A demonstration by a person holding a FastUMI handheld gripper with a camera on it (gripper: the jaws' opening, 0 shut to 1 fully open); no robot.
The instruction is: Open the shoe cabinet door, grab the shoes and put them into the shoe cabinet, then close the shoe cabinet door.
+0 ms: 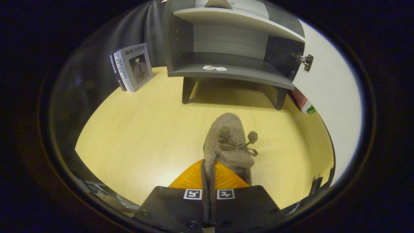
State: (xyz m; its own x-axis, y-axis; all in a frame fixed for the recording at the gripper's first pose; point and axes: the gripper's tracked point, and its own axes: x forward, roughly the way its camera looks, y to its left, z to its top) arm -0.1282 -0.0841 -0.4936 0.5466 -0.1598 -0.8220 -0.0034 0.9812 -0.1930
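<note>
Gripper [209, 176] fingers are clamped together on the shoe [228, 145], pinching a thin edge of its collar between the two pads, almost no gap between them. Shoe is a grey-brown felt-like slipper with a bow and small pompom on top, toe pointing away from the fingers toward the shoe cabinet [233, 48]; whether it rests on the table [142, 129] or is lifted off it I can't tell from this angle. Cabinet is grey, stands on short legs well beyond the shoe at the far side of the light wood table. Cabinet door [330, 90] is swung open on the right, white inner face showing, metal hinge [305, 61] visible at the cabinet's right wall. Lower shelf [233, 72] holds only a small white packet [215, 68] near its front edge. Upper shelf [239, 19] carries a second shoe [219, 4] of the same material (just its lower part is visible at the top). Left of the cabinet, a few books [132, 68] stand upright, leaning against the dark backdrop. A red and green item [304, 103] sits low behind the open door, beside the cabinet's right leg, too hidden to identify.
</note>
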